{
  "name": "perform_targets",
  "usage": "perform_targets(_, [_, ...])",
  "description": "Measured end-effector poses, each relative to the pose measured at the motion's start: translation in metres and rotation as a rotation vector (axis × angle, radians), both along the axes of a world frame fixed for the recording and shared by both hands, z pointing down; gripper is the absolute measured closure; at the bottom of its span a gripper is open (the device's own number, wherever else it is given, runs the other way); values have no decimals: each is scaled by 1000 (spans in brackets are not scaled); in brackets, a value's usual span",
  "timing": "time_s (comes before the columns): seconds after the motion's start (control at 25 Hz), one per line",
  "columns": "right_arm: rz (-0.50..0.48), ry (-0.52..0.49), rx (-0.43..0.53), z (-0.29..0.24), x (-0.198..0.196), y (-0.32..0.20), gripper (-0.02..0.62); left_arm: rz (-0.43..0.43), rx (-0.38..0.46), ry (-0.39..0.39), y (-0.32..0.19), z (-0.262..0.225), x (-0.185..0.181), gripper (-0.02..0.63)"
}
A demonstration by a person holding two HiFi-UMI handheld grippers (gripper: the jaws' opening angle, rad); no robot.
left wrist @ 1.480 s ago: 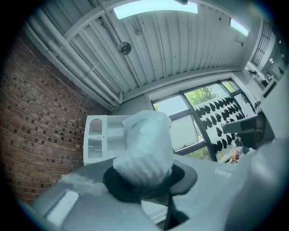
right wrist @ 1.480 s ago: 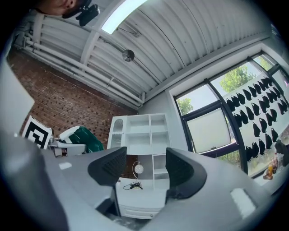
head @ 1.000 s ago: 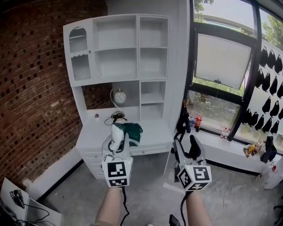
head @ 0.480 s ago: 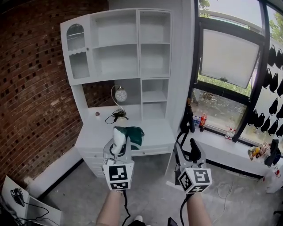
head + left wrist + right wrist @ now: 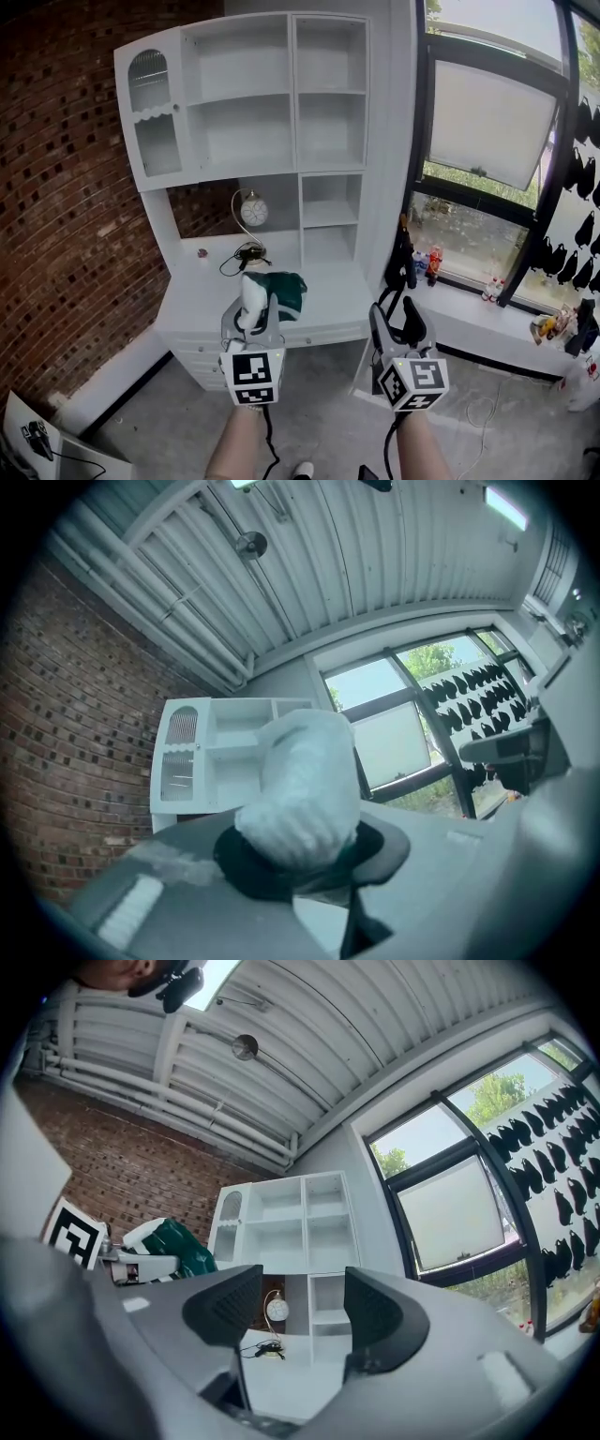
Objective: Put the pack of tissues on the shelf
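The left gripper point(image 5: 251, 319) pinches the pack of tissues point(image 5: 284, 289) by its white end. The green part sticks out past the jaws, in the air before the front edge of the desk point(image 5: 211, 300), not yet on the shelf point(image 5: 248, 131). The pack looks light, soft and plastic-wrapped, so it will likely crush or slip; a hold across its middle, flat sides to the pads, seems steadier. A clock point(image 5: 253, 211) stands at the desk's back edge. The right gripper point(image 5: 399, 323) holds nothing, jaws spread.
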State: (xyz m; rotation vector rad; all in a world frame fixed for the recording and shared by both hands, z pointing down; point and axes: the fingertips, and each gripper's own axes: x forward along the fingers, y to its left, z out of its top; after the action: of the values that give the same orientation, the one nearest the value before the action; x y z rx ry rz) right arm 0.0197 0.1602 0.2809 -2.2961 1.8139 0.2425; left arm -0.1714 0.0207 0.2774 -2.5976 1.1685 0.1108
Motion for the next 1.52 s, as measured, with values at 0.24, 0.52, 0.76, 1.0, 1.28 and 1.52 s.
perform_targets(0.24, [17,20,47,-21,7,-51,331,7,34,23,-57,-19,5,500])
perform_targets(0.52, [31,23,56,-25,13,-100,331,24,33,26,-107,-18,12,502])
perform_targets(0.76, [36,0,23,-7,19,-125,331,26,3,13,-134,-3,16,500])
perform_targets(1.0, [34,-20,-23,14,26,-148,331,27,-49,-3,-157,20,25,500])
perform_targets(1.28, [23,-40,-35,25,57,-174,331,19,-71,-16,-180,34,54,502])
perform_targets(1.52, [1,-22,-23,15,91,-206,331,3,-60,-4,-209,26,88,502])
